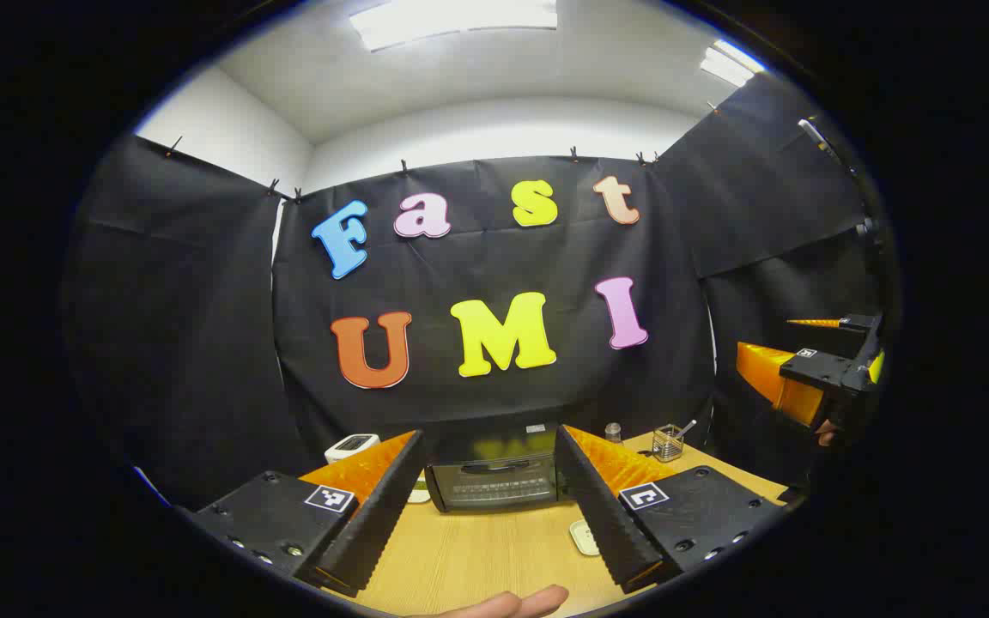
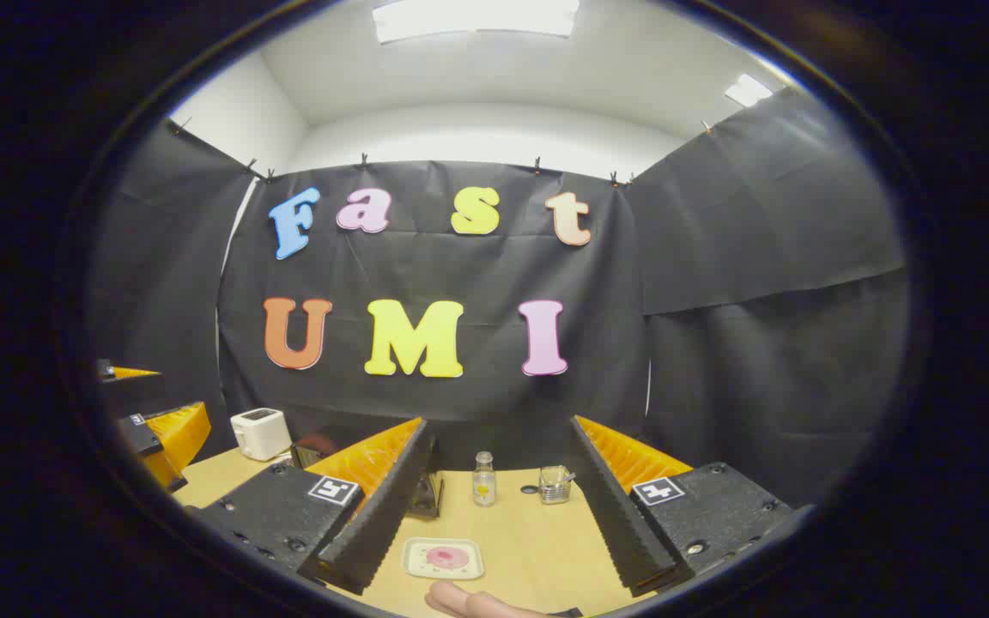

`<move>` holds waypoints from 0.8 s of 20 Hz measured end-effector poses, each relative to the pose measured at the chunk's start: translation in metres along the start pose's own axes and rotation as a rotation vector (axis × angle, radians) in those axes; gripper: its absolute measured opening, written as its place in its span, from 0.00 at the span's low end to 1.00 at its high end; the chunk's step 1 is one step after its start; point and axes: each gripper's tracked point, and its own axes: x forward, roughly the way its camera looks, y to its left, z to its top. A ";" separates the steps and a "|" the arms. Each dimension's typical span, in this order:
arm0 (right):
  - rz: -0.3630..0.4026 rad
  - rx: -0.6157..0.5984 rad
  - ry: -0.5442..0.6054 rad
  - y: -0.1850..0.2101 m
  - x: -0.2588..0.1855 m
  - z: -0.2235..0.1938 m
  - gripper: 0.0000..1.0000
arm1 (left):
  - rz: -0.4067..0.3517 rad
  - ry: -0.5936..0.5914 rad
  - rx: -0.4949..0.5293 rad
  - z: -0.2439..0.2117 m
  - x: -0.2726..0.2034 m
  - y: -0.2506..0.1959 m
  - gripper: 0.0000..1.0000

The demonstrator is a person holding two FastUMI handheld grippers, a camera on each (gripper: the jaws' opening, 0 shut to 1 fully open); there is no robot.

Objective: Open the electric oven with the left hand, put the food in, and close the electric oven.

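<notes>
Left gripper view, boxy glass-fronted oven [image 1: 494, 482], wood-grain table [image 1: 477, 558], ridged tool [image 1: 490, 506] spread.

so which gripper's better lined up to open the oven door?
Left. The left gripper is open and frames the closed oven squarely between its fingers. The right gripper faces the plate of food instead.

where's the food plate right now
In the right gripper view the small plate with pink food lies on the wooden table, low between the open right gripper's fingers, nearer than the small bottle.
</notes>
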 end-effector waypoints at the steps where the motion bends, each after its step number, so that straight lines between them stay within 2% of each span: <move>1: 0.002 0.000 0.005 0.001 -0.001 -0.002 1.00 | 0.008 0.000 -0.002 0.000 -0.001 0.004 0.89; 2: 0.012 0.000 0.010 0.004 -0.003 -0.002 1.00 | 0.010 0.001 -0.006 -0.001 -0.001 0.005 0.96; 16: -0.012 -0.008 0.021 -0.011 -0.001 -0.006 1.00 | 0.041 -0.001 -0.049 0.000 -0.001 0.028 0.96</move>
